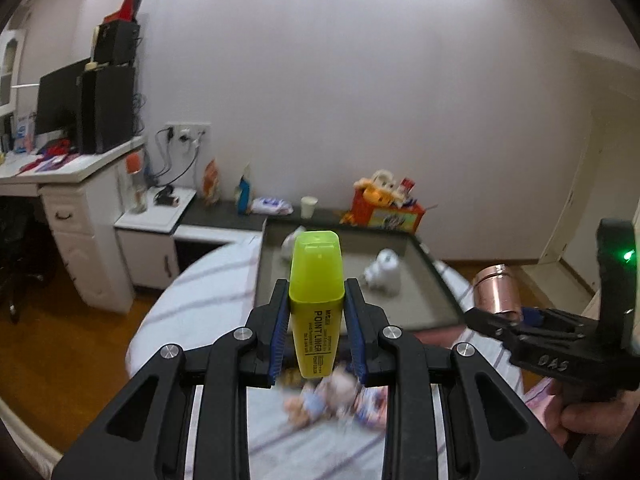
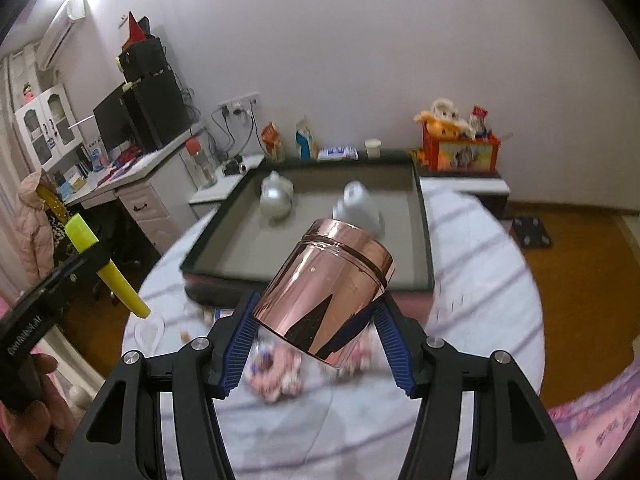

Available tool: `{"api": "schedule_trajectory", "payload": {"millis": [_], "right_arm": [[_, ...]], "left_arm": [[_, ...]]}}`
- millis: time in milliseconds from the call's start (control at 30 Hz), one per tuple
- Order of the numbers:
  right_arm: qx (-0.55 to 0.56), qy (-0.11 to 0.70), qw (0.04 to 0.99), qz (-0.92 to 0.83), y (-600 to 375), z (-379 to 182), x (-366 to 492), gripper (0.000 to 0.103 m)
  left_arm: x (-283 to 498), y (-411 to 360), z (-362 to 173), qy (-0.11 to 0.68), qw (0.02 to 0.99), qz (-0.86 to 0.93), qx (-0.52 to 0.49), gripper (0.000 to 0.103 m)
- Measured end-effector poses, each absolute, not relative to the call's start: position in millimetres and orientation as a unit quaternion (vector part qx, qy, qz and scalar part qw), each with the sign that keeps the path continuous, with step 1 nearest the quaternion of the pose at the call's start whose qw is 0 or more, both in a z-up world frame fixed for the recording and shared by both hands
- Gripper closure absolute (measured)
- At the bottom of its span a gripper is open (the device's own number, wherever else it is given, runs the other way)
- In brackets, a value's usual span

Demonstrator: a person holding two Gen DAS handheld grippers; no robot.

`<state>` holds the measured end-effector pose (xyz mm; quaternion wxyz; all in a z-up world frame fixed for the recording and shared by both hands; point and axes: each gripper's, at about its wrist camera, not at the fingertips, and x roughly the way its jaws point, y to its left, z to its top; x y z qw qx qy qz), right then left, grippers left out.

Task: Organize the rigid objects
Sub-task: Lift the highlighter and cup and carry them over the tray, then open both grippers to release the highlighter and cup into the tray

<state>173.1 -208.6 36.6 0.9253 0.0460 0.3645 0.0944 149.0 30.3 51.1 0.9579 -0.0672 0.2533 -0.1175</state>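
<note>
My left gripper (image 1: 317,304) is shut on a yellow highlighter (image 1: 316,296), cap pointing forward, held above the striped table. It also shows at the left of the right wrist view (image 2: 105,268). My right gripper (image 2: 316,316) is shut on a shiny copper canister (image 2: 326,292), tilted, above the table; the canister shows at the right of the left wrist view (image 1: 498,290). A dark-rimmed tray (image 2: 424,232) lies ahead, holding a white teapot (image 2: 276,198) and a white cup-like piece (image 2: 358,204).
Small blurred trinkets (image 2: 276,372) lie on the striped cloth below the grippers. An orange box of toys (image 2: 460,148), a paper cup (image 2: 372,147) and packets stand behind the tray. A white desk with a monitor (image 2: 116,124) is at the left.
</note>
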Motion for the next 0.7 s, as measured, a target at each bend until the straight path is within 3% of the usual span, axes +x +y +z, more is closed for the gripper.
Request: {"api": "schedule_trajectory", "payload": {"millis": [200, 700], "right_arm": [[0.034, 0.380, 0.919, 0.098, -205.9, 34.5, 225.5, 0.044], [0.005, 0.469, 0.879, 0.085, -198.1, -39.8, 300.2, 0.043]], "left_arm": [[209.4, 14.8, 53.0, 0.271, 0.952, -0.130, -0.061, 0.076], [314.5, -25.9, -41.0, 0.398, 0.907, -0.130, -0.043, 0.076]]}}
